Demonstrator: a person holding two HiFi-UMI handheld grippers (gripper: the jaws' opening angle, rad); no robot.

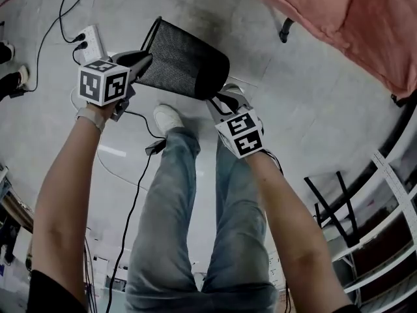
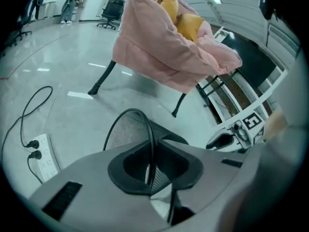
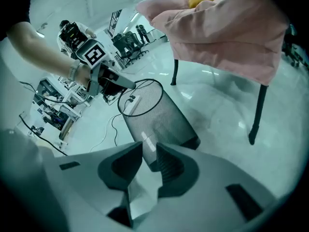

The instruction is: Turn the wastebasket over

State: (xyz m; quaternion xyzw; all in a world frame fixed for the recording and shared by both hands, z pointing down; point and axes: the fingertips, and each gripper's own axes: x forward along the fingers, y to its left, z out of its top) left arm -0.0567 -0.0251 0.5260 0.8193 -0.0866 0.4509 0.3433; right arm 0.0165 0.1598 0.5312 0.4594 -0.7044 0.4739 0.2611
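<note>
You're mid-turn: the jaws of your left gripper [image 1: 143, 59] clamp the mesh wastebasket [image 1: 184, 60] by its rim, and your right gripper [image 1: 225, 98] pinches its base edge. Next, likely roll it mouth-down.

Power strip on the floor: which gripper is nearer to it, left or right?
Left. The left gripper, clamped on the rim of the wastebasket, is just beside the power strip; the right gripper grips the basket's base, farther away.
</note>
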